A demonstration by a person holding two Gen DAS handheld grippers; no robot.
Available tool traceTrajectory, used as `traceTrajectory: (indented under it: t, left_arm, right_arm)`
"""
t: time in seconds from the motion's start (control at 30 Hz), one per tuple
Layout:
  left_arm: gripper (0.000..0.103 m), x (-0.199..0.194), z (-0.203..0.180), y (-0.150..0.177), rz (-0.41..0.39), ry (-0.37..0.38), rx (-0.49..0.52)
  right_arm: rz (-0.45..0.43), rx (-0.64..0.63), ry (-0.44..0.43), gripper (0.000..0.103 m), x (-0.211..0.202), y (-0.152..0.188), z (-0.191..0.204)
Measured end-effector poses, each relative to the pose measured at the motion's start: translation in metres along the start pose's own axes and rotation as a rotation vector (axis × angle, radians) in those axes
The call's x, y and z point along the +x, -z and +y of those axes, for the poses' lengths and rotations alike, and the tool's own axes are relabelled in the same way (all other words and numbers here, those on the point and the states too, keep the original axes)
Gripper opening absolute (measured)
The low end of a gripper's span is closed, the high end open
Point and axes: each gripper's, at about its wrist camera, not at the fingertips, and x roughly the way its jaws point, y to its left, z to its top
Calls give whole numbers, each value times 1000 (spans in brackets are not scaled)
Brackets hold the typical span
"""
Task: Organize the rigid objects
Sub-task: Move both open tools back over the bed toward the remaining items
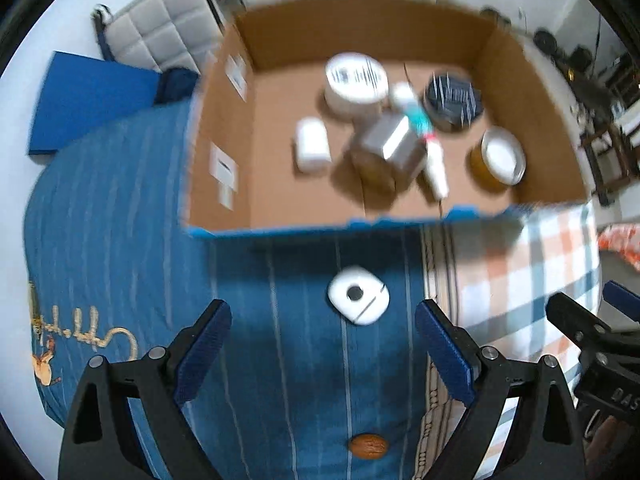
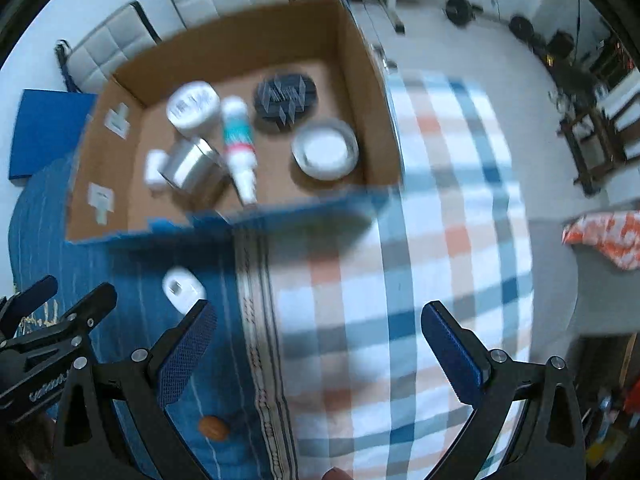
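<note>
White rounded device (image 1: 358, 294) lies flat on blue bedspread (image 1: 120, 200), just short of cardboard box (image 1: 224, 128), ahead of left gripper (image 1: 323, 320).
Looks light, stiff, smooth plastic; likely slippery, so pinch across opposite flat sides.
Left gripper spread wide, empty.
Right gripper (image 2: 319, 320) spread, empty, over checked cloth (image 2: 440, 220).
Brown nut-like piece (image 1: 369, 446) nearer camera.

home | bedspread (image 1: 280, 360) | padded chairs (image 1: 160, 36) | weight plates (image 2: 460, 8)

Bare bedspread (image 1: 280, 360) fronts the box wall (image 1: 320, 232) — only a white device (image 1: 358, 299) interrupts it.
</note>
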Motion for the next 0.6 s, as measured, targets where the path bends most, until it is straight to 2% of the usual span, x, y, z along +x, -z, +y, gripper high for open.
traceTrajectory:
  t: [0.13,0.4,0.43,0.5,0.53,0.6]
  left_arm:
    - [94,46,-10,-6,89,1,27]
    - [92,103,-29,-15,202,7,94]
    - [88,108,-30,-15,207,12,96]
    - [60,111,-31,-15,204,39,88]
    - [55,112,-31,-14,204,51,84]
    - [55,111,-31,-13,201,56,80]
  right_arm:
    - [65,49,0,103,37,13,-15]
    - [136,106,-17,103,79,20,-27]
    - [143,108,-16,103,83,20,-27]
    - [151,108,-9,103,88,21,-25]
    - [153,107,-6,103,90,22,-25]
    - [160,104,-2,103,93,22,-22]
